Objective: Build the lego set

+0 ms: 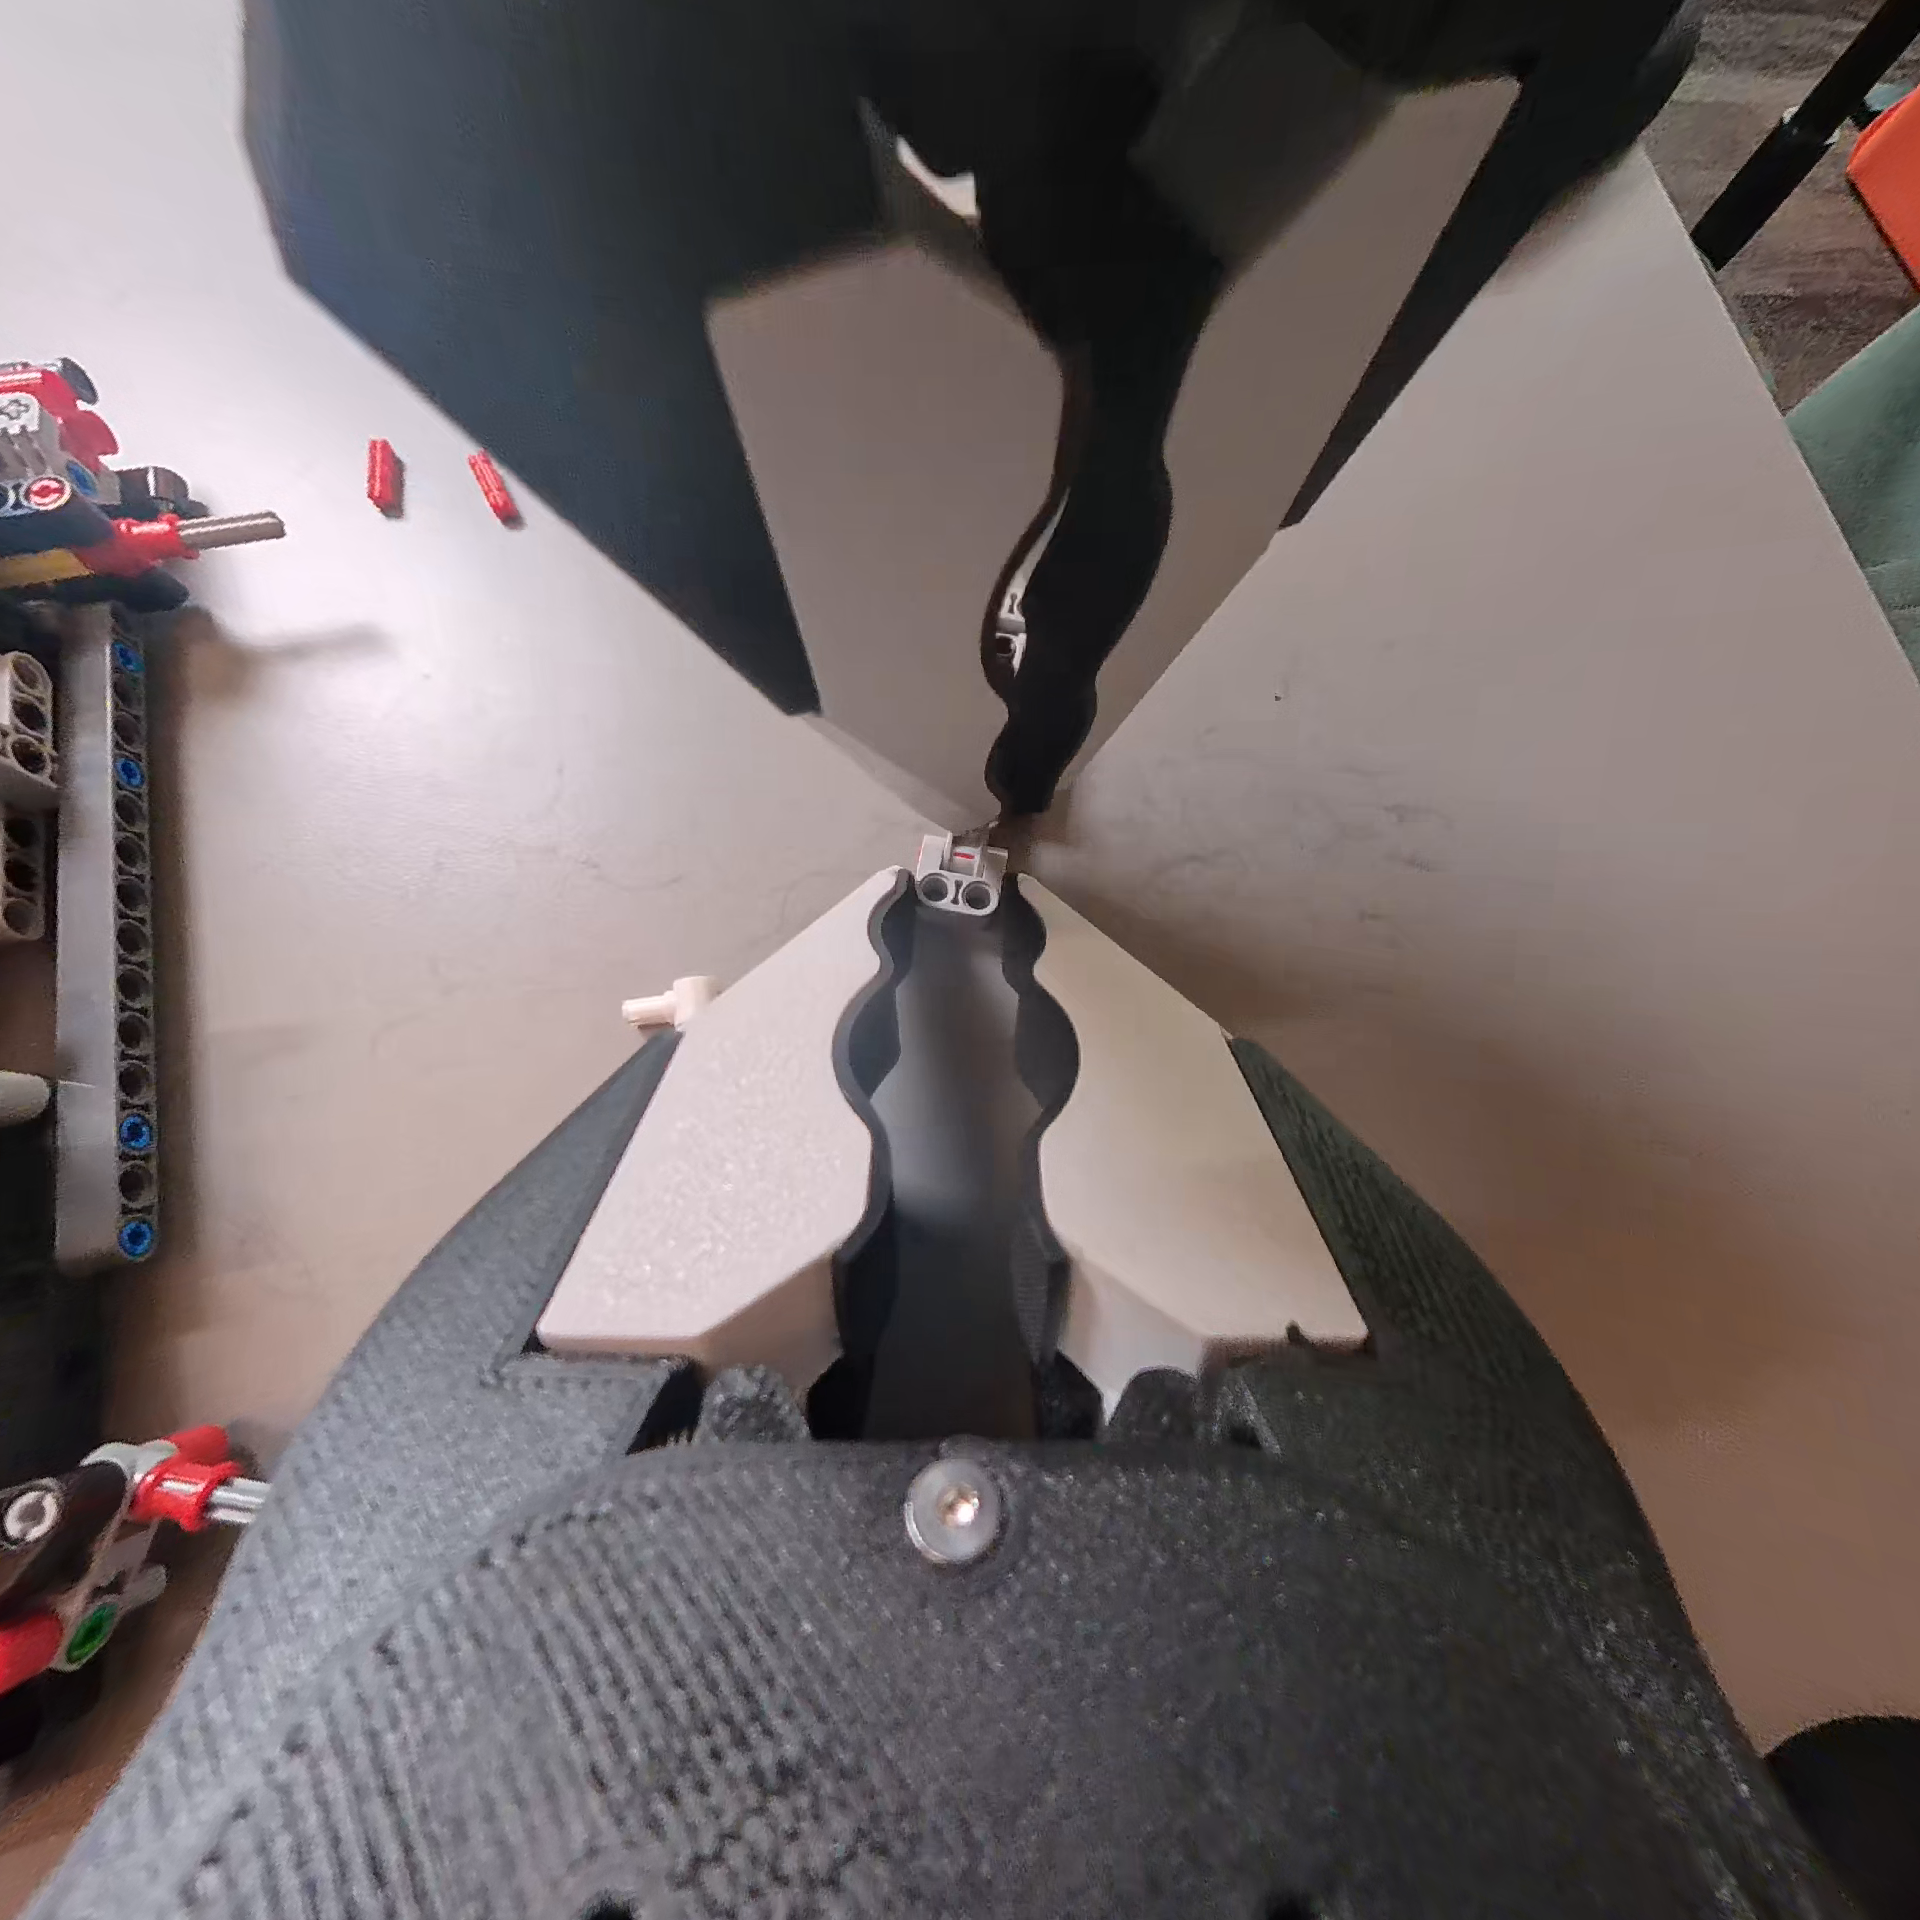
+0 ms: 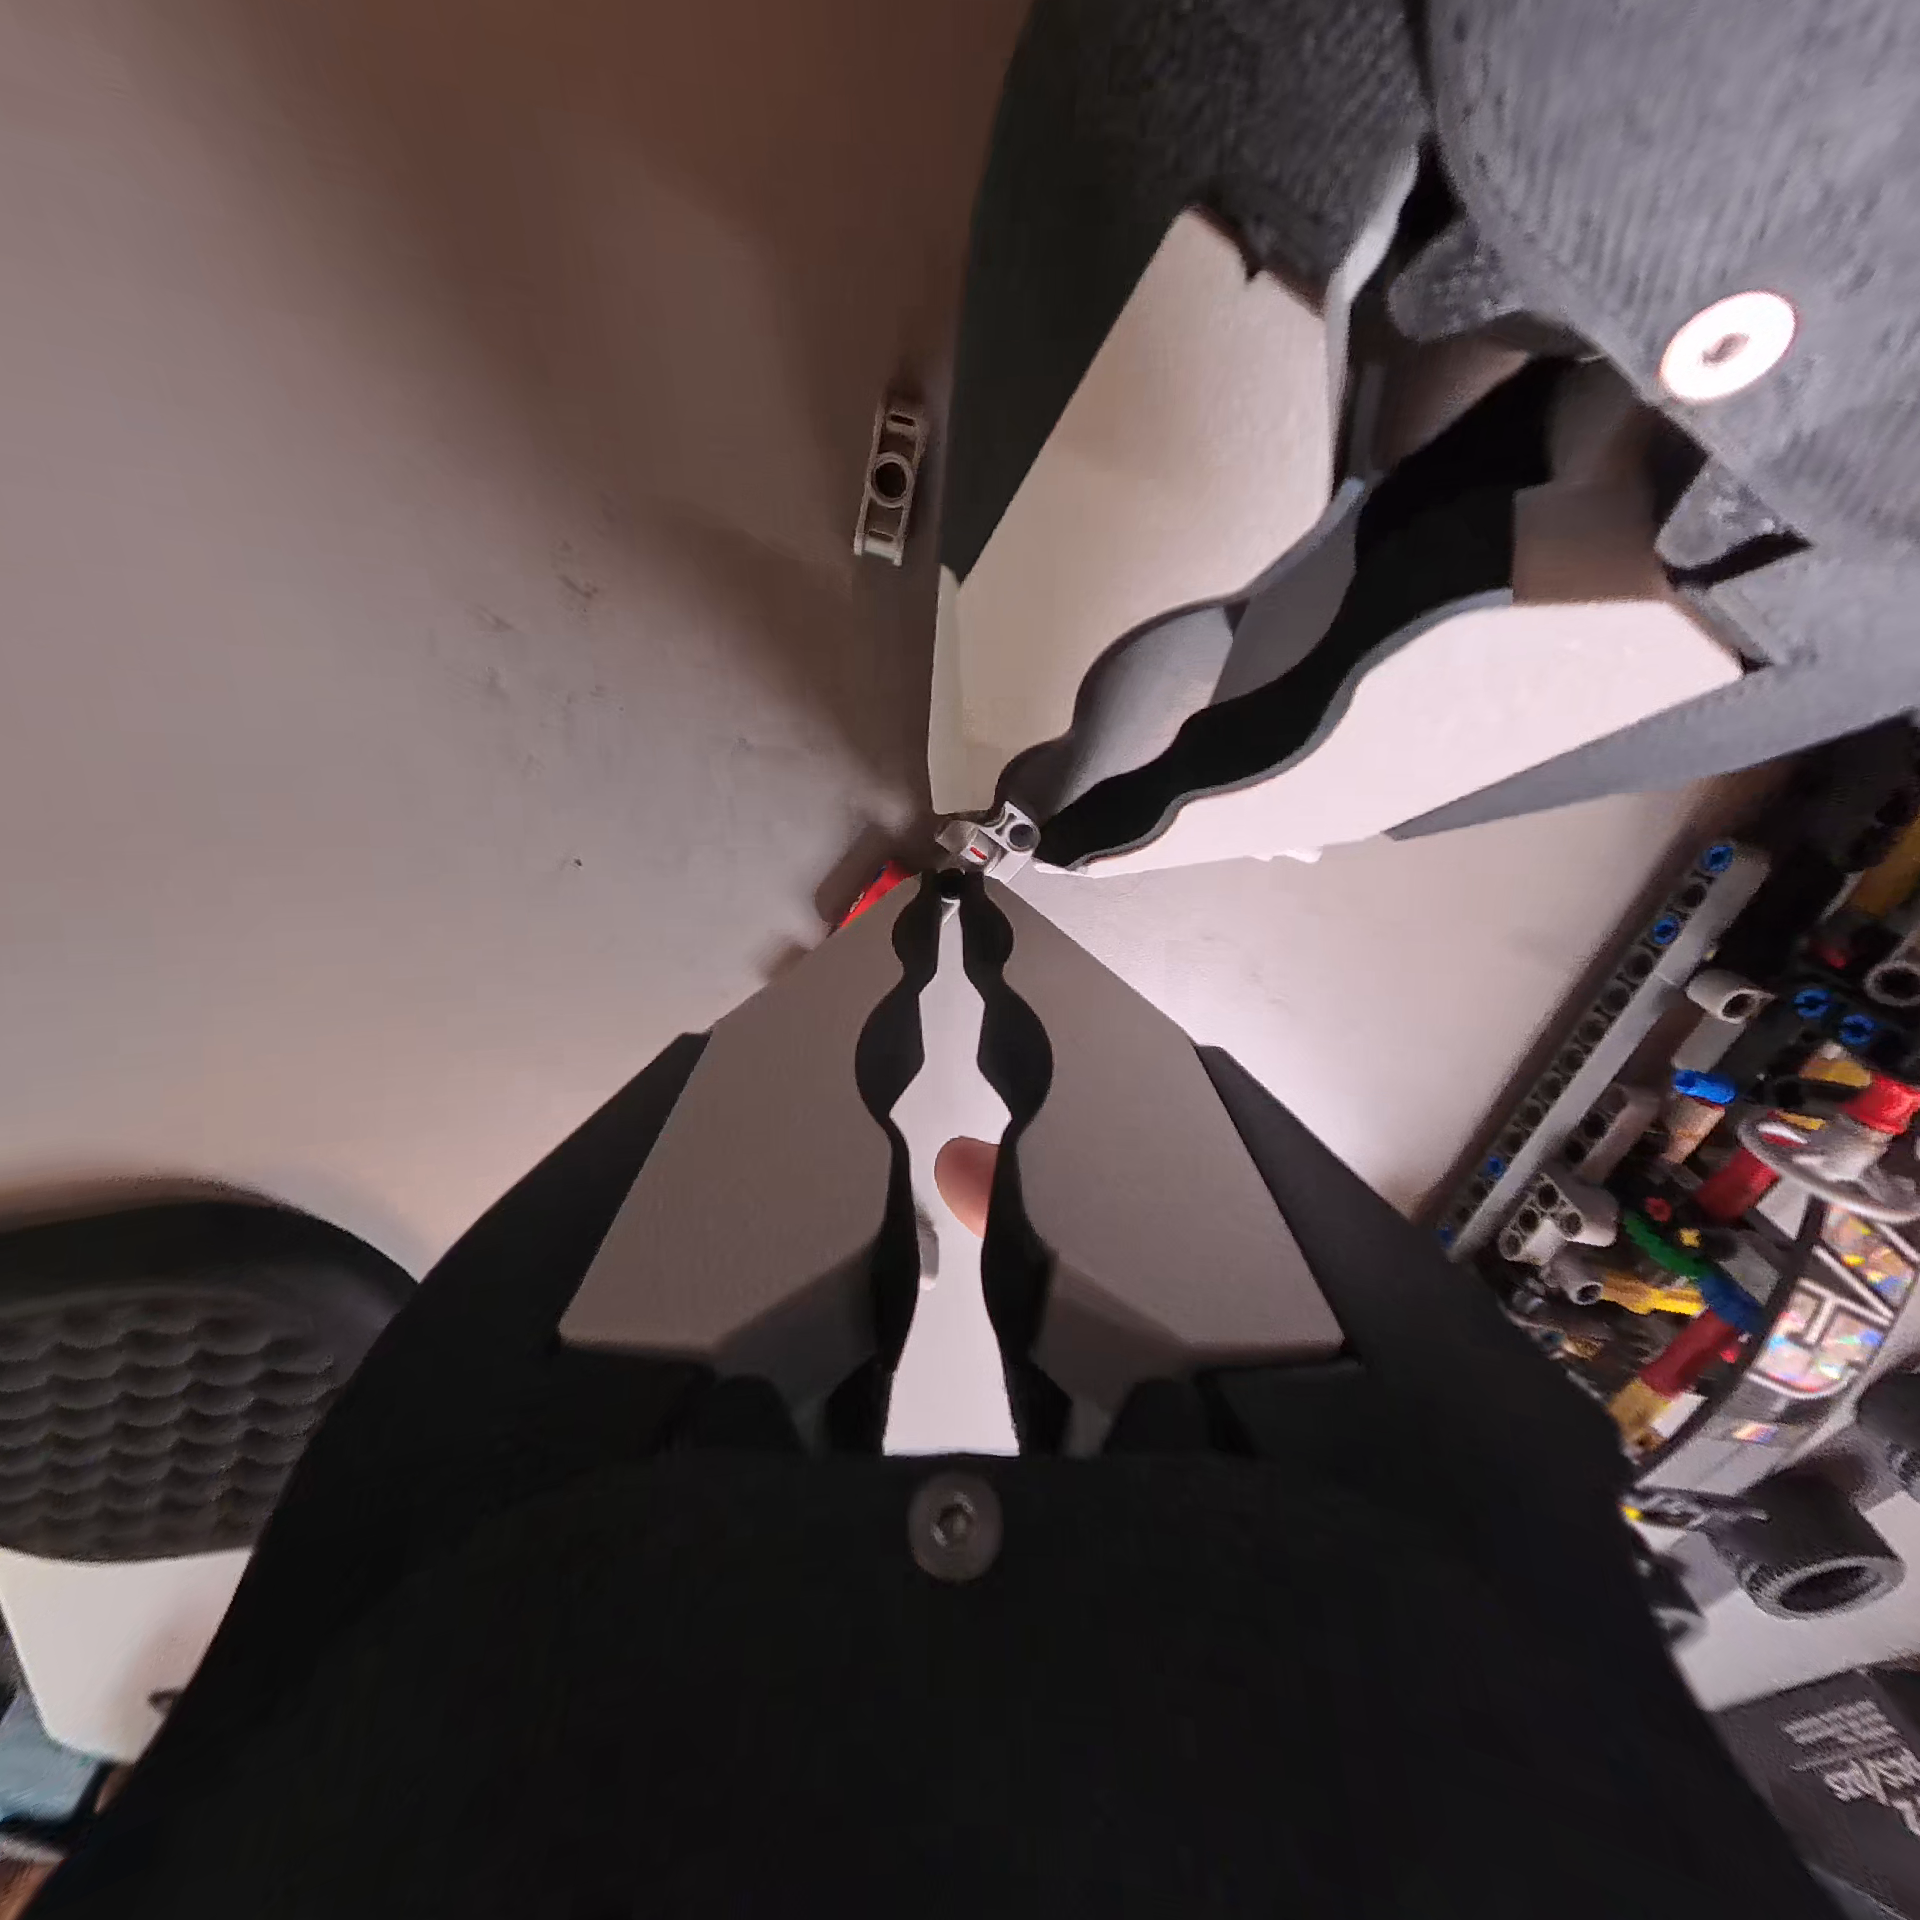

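Note:
In the left wrist view my left gripper (image 1: 958,883) is shut on a small grey connector (image 1: 958,891) with two round holes, held just above the pale table (image 1: 520,831). My right gripper (image 1: 1010,808) comes down from above and its tips meet the connector's far side. In the right wrist view my right gripper (image 2: 948,883) is nearly closed on a small black pin (image 2: 948,882) at its tips. The left gripper (image 2: 1023,831) reaches in from the upper right with the grey connector (image 2: 995,836), and pin and connector touch.
The part-built Lego model with a long grey beam (image 1: 109,935) lies at the left edge and shows at right (image 2: 1621,1049) in the right wrist view. Two red pieces (image 1: 384,476), a tan pin (image 1: 665,1000) and a grey piece (image 2: 890,473) lie loose. A black tyre (image 2: 1818,1579) sits nearby. My left and right fingertips are right by each other.

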Available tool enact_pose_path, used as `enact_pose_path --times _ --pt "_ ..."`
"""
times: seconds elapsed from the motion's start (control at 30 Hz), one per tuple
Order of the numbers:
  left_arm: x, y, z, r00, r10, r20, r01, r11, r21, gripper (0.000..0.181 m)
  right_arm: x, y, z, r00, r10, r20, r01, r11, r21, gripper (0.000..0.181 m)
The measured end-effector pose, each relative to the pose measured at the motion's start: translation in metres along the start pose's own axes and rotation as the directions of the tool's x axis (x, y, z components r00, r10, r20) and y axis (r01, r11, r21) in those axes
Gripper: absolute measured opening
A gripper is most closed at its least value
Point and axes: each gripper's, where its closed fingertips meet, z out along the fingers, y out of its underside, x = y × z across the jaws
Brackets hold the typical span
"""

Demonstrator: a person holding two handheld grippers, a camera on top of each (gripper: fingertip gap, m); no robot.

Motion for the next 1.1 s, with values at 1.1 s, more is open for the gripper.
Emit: enact_pose_path --times 1.1 --pt "-0.0027 0.0002 0.0001 0.998 0.031 0.056 -0.031 1.000 -0.003 0.014 0.0047 0.0097 -0.0015 0.974 0.212 -0.076 -0.189 0.953 0.237 0.004"
